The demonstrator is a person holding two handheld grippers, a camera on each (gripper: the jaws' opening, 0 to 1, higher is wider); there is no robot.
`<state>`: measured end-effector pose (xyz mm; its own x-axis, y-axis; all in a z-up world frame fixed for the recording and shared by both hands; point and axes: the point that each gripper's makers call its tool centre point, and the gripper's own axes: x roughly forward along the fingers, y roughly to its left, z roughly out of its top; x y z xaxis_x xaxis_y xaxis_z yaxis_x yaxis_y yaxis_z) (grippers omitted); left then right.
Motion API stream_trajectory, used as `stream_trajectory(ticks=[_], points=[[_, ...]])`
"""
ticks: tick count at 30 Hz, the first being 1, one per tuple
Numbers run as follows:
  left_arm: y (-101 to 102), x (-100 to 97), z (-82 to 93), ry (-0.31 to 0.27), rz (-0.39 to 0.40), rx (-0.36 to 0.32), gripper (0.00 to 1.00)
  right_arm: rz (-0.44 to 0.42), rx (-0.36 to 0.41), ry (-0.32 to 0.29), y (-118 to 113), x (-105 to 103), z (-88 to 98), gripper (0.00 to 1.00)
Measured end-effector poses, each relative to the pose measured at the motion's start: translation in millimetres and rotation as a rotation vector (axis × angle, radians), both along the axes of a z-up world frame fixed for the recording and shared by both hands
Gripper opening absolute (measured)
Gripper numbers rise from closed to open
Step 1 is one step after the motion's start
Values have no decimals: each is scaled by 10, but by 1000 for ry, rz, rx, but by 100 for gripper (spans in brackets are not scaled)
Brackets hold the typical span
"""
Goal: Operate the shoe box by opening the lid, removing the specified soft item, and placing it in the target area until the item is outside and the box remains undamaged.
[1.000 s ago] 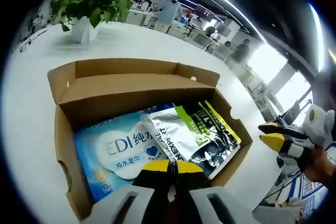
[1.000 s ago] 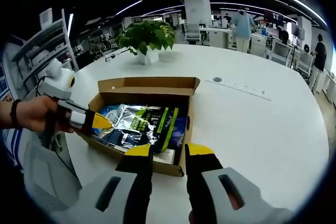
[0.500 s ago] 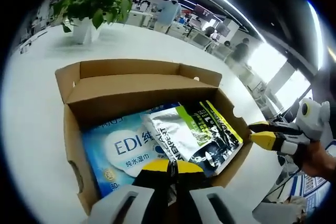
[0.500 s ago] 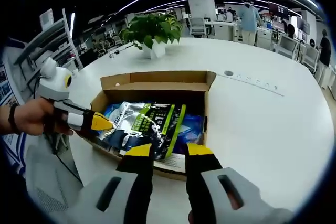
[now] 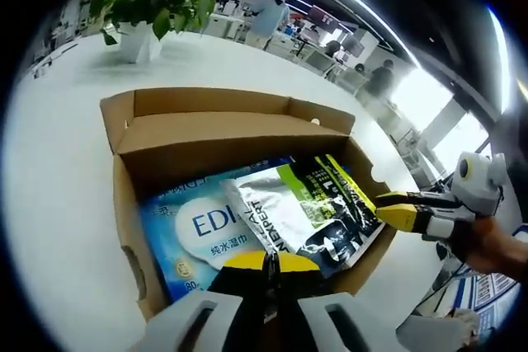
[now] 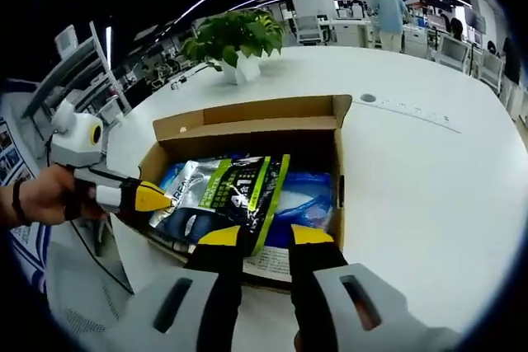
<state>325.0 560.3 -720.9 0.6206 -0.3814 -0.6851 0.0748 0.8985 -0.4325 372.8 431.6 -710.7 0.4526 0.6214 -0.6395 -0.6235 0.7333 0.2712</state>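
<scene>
- Shoe box [image 5: 214, 133] [image 6: 272, 121]: brown cardboard, lid folded back, standing open on the white table [image 5: 58, 171] [image 6: 429, 179].
- Inside the box: a blue wet-wipes pack [image 5: 194, 232] [image 6: 309, 191] lies flat, and a silver, green and black soft pouch [image 5: 305, 212] [image 6: 227, 195] lies partly on top of it.
- My left gripper [image 5: 266, 263], in the left gripper view: the yellow-tipped jaws are pressed together with no visible gap, at the near edge of the silver pouch. I cannot tell whether they pinch it.
- My left gripper [image 6: 153, 197], in the right gripper view: its yellow tip sits at the box's left wall, beside the pouch, with my hand [image 6: 37, 199] behind it.
- My right gripper [image 6: 266, 237], in the right gripper view: the jaws stand apart with a clear gap, over the box's near wall, just before the pouch's lower edge. Nothing is held.
- My right gripper [image 5: 396, 212], in the left gripper view: its yellow tip reaches the pouch's right corner at the box's right wall.
- Potted plant [image 5: 153, 6] [image 6: 235, 39]: stands on the table beyond the box, well apart from it.
</scene>
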Motion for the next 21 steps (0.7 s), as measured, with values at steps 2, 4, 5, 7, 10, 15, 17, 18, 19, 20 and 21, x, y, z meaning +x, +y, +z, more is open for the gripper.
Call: stream_trajectory(ticks=[2,4,5,7,10,15,17,18,19,20,21], points=[[2,-9,-10,3,2,-3,2,11,-7,11,20,-15,-46,17],[-1,-15,-20,8,8,-9,2,15,-9,19,32,-28,-76,15],[-2,-13,-20,8,10,-10,2,16,-4,23,41,-39,-75,13],[-1,-6,-16,6,16,-12,1,16,4,25,59,-44,-74,10],[-8,3,-7,3,17,-10,1,11,10,23,89,-39,-69,7],[-30,10,34,-8,9,-9,1,-6,36,21,119,-12,-9,3],[-46,16,53,-12,3,-3,1,-5,36,14,120,-13,10,3],[-51,20,56,-13,-2,5,1,-5,37,12,112,-12,21,2],[-65,26,69,-15,-7,8,1,-7,40,11,105,-10,29,2],[-73,28,81,-17,-9,9,1,-9,41,9,94,-11,39,2],[-85,36,100,-19,-12,11,1,-8,41,4,75,-5,50,2]])
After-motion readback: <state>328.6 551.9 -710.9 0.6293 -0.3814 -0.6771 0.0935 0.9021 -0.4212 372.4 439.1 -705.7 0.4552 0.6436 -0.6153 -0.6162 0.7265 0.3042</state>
